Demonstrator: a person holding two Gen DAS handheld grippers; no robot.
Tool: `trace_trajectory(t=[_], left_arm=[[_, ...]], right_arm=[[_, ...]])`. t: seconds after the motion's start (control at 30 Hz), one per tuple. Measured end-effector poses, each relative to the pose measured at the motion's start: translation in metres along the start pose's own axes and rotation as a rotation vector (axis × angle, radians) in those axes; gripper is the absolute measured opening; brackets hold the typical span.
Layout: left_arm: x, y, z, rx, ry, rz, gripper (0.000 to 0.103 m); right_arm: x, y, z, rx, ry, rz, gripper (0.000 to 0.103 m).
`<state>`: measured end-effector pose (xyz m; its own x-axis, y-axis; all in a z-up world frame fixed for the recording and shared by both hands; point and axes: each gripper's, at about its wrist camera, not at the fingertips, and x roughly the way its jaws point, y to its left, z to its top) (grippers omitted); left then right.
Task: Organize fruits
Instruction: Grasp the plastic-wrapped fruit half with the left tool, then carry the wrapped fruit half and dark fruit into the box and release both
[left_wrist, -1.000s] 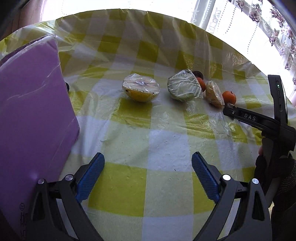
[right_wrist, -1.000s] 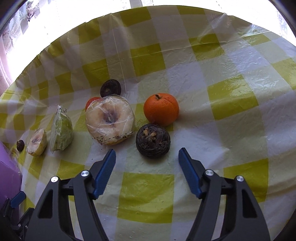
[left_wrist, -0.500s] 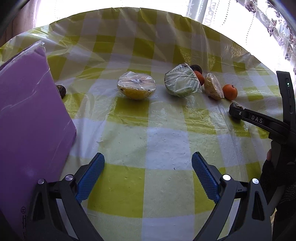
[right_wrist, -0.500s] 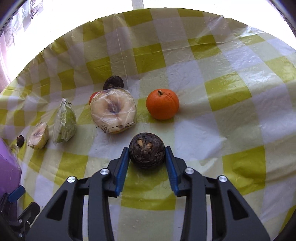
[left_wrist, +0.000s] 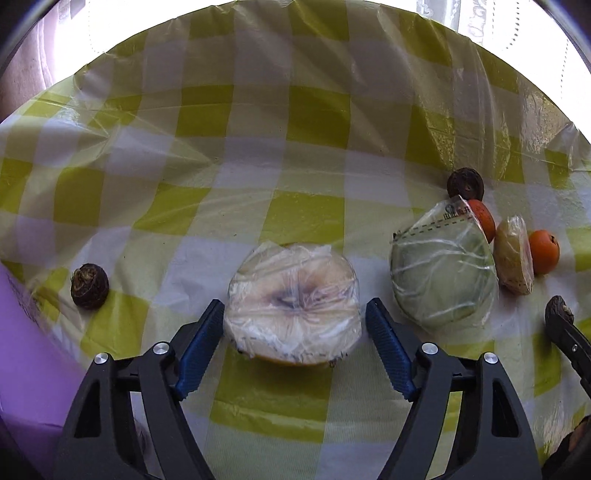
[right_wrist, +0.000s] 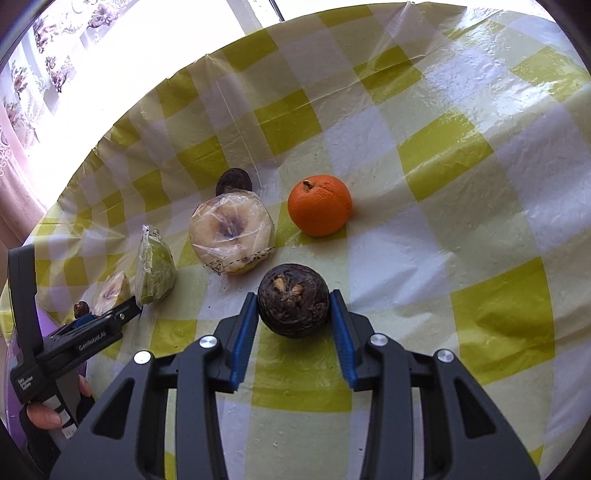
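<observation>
My right gripper (right_wrist: 293, 308) is shut on a dark round fruit (right_wrist: 293, 305) and holds it just above the checked cloth. An orange (right_wrist: 319, 205) lies beyond it, with a plastic-wrapped pale fruit half (right_wrist: 231, 232), a wrapped green piece (right_wrist: 155, 271) and another dark fruit (right_wrist: 233, 181) to the left. My left gripper (left_wrist: 295, 325) is open, its fingers on either side of a wrapped cut fruit half (left_wrist: 293, 310). A wrapped green cabbage-like piece (left_wrist: 443, 273), oranges (left_wrist: 543, 251) and a dark fruit (left_wrist: 464, 183) lie to its right.
A purple box (left_wrist: 26, 354) stands at the left edge, with a small dark fruit (left_wrist: 89, 286) next to it. The yellow and white checked cloth (left_wrist: 295, 155) covers the table. A window with curtains (right_wrist: 44, 74) is behind the table's far edge.
My left gripper has moved forward until its open fingers flank the wrapped fruit half. My right gripper closed on the dark round fruit and has lifted it slightly.
</observation>
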<state>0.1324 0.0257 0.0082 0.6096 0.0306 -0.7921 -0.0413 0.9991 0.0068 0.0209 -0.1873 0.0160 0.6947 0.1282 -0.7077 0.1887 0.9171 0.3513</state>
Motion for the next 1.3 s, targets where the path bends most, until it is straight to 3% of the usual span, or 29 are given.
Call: trace_trajectory(t=[0.03, 0.23, 0.3, 0.47, 1.13, 1.3], left_arm=[[0.000, 0.001, 0.001, 0.003, -0.015, -0.004, 0.057], [-0.028, 0.003, -0.021, -0.001, -0.090, -0.066, 0.057], [-0.039, 0.011, -0.035, -0.031, -0.101, -0.111, 0.057], [-0.043, 0.016, -0.040, -0.058, -0.095, -0.138, 0.057], [-0.047, 0.004, -0.044, -0.073, -0.109, -0.115, 0.057], [-0.067, 0.000, -0.065, -0.050, -0.124, -0.151, 0.057]], right_arm=[[-0.001, 0.000, -0.001, -0.003, 0.001, 0.003, 0.040], [-0.001, -0.002, -0.001, 0.003, 0.000, 0.012, 0.040], [-0.002, -0.003, -0.001, 0.005, 0.000, 0.014, 0.040], [-0.002, -0.003, -0.001, 0.012, 0.000, 0.020, 0.040], [-0.006, -0.005, 0.001, 0.020, -0.016, 0.009, 0.039], [-0.022, 0.003, -0.016, 0.011, -0.045, -0.011, 0.039]])
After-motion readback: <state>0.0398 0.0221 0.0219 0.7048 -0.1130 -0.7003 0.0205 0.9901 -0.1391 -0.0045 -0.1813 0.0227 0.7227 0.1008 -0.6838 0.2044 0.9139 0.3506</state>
